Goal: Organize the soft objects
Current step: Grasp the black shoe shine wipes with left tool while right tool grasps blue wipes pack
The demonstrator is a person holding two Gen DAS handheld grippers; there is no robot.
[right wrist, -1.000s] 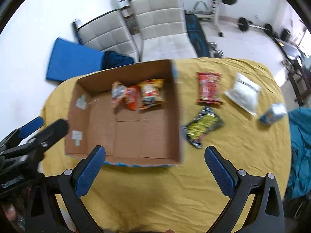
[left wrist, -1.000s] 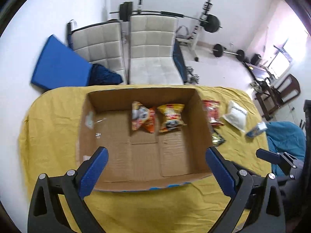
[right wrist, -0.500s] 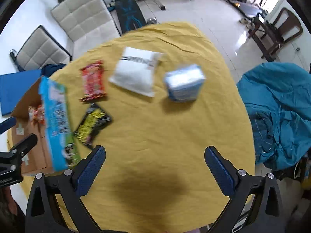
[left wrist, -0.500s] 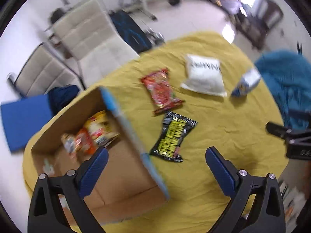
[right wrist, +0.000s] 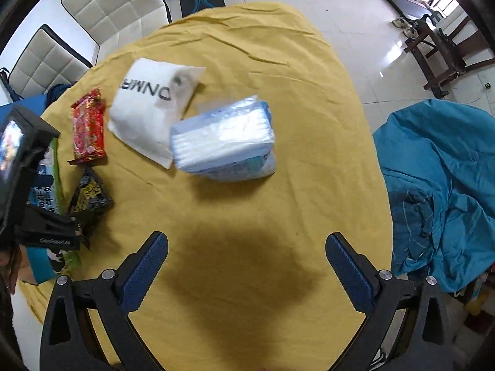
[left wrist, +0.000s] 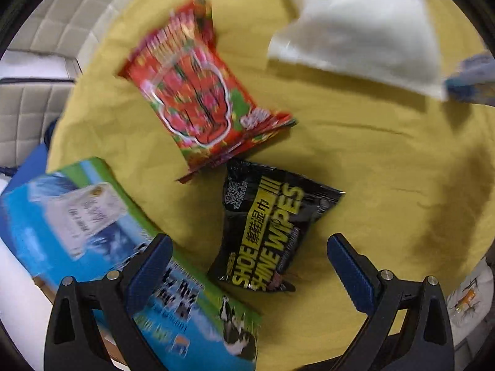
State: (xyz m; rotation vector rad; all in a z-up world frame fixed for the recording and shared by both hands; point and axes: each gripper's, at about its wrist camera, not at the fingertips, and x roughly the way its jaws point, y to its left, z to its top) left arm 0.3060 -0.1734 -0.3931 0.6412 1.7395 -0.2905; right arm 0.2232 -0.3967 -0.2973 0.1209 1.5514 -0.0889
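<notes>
My left gripper [left wrist: 247, 266] is open just above a black shoe-wipes packet [left wrist: 269, 232] on the yellow cloth. A red snack packet [left wrist: 198, 99] lies beyond it and a white pouch [left wrist: 359, 31] at the far right. My right gripper [right wrist: 246, 262] is open and empty over bare cloth, short of a blue-and-white tissue pack [right wrist: 225, 142]. In the right wrist view the white pouch [right wrist: 148, 108], the red packet [right wrist: 88, 126] and the black packet [right wrist: 89, 191] lie to the left.
The blue-green printed outer wall of the cardboard box [left wrist: 92, 235] stands left of the left gripper. The yellow-covered table [right wrist: 278, 61] ends at the right by a teal blanket [right wrist: 439, 185]. White chairs [right wrist: 117, 3] stand behind.
Both grippers swung right, away from the box. The left one dropped close over the black wipes packet. The right one moved nearer the tissue pack. Both stayed open.
</notes>
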